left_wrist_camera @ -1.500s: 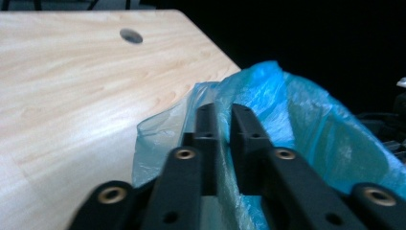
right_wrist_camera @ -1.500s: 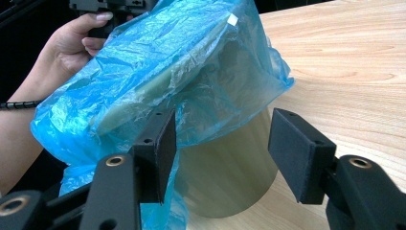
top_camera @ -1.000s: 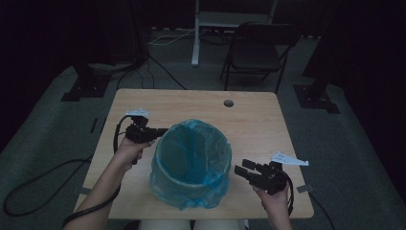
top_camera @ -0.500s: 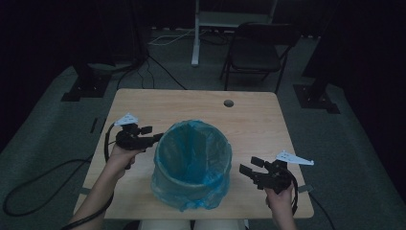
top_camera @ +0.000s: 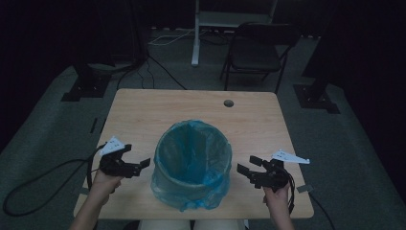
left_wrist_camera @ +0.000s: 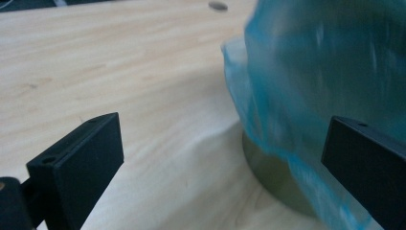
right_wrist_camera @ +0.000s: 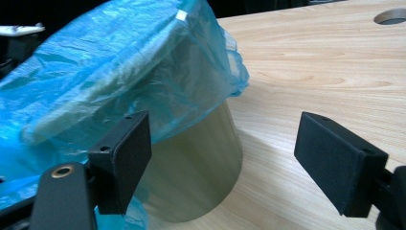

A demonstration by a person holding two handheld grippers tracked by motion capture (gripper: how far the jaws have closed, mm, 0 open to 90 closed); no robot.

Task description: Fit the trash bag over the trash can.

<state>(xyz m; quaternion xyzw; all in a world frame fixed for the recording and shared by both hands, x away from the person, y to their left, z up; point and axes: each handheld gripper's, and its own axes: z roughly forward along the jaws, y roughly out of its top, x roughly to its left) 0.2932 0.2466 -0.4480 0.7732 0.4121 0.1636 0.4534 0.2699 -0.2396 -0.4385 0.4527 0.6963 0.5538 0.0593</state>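
Note:
A grey bin [top_camera: 191, 188] lined with a blue plastic bag [top_camera: 194, 155] stands at the near middle of the wooden table [top_camera: 143, 115]. My left gripper [top_camera: 138, 155] hovers just left of the bin, apart from the bag. Its jaws have just been opening and stand wide with nothing between the pads. In the left gripper view [left_wrist_camera: 222, 129] the bag [left_wrist_camera: 325, 72] hangs blurred at the right. My right gripper [top_camera: 247, 164] is just right of the bin, jaws just opening further, empty. In the right gripper view [right_wrist_camera: 222, 124] the bag [right_wrist_camera: 119, 62] drapes over the bin [right_wrist_camera: 201, 163] ahead.
A round cable hole [top_camera: 228, 103] sits near the table's far edge. Behind the table stand a folding chair [top_camera: 258, 52] and a white post [top_camera: 195, 33]. Black stand bases [top_camera: 84, 88] and a cable [top_camera: 33, 191] lie on the dark floor.
The left gripper has let go of the bag's left rim, opened wide and drawn back toward the table's near left. The right gripper has stayed put and opened wider.

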